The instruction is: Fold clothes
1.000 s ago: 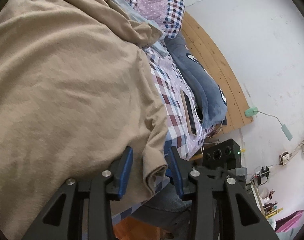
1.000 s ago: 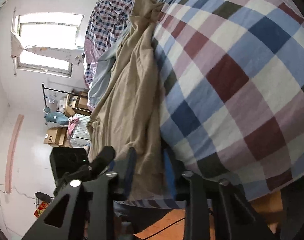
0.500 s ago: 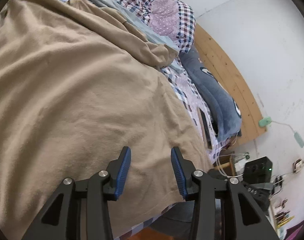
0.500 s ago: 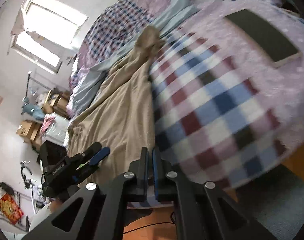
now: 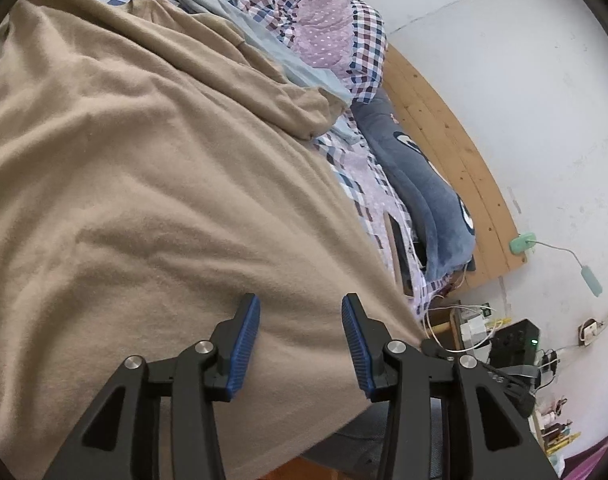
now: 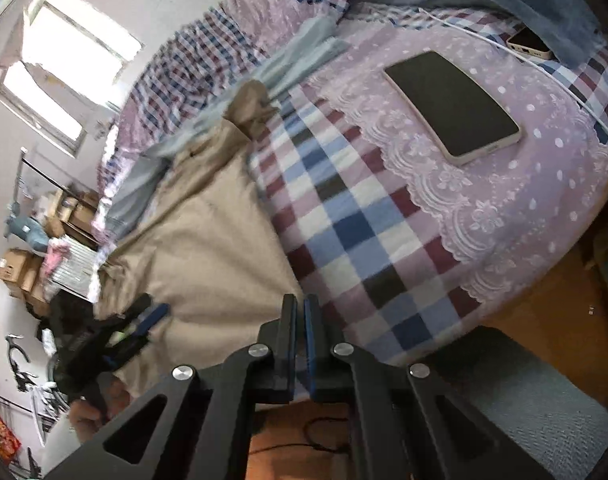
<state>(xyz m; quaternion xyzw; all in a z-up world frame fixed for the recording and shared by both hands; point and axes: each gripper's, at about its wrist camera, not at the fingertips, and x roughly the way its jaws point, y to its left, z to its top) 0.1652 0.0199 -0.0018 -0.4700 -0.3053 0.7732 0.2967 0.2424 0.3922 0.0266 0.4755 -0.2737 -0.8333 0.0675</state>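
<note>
A tan garment [image 5: 152, 184] lies spread over the bed and fills most of the left wrist view. My left gripper [image 5: 300, 316] hovers open just over its near hem, and no cloth is pinched between the blue pads. The garment's right corner is drawn taut toward my right gripper [image 5: 423, 346]. In the right wrist view my right gripper [image 6: 300, 304] is shut, with the edge of the tan garment [image 6: 208, 232] running into its tips. The left gripper [image 6: 152, 311] shows at lower left, held by a hand.
The checked bedsheet [image 6: 343, 220] lies bare to the right of the garment, with a tablet [image 6: 451, 104] and a phone [image 6: 529, 46] on it. A blue plush pillow [image 5: 423, 184] lies along the wooden headboard [image 5: 443, 120]. A light blue cloth [image 5: 296, 64] lies behind the garment.
The right gripper closed on the garment's edge and rose. The bunched corner seen under the left gripper a second ago is now pulled flat. The left jaws stand slightly wider.
</note>
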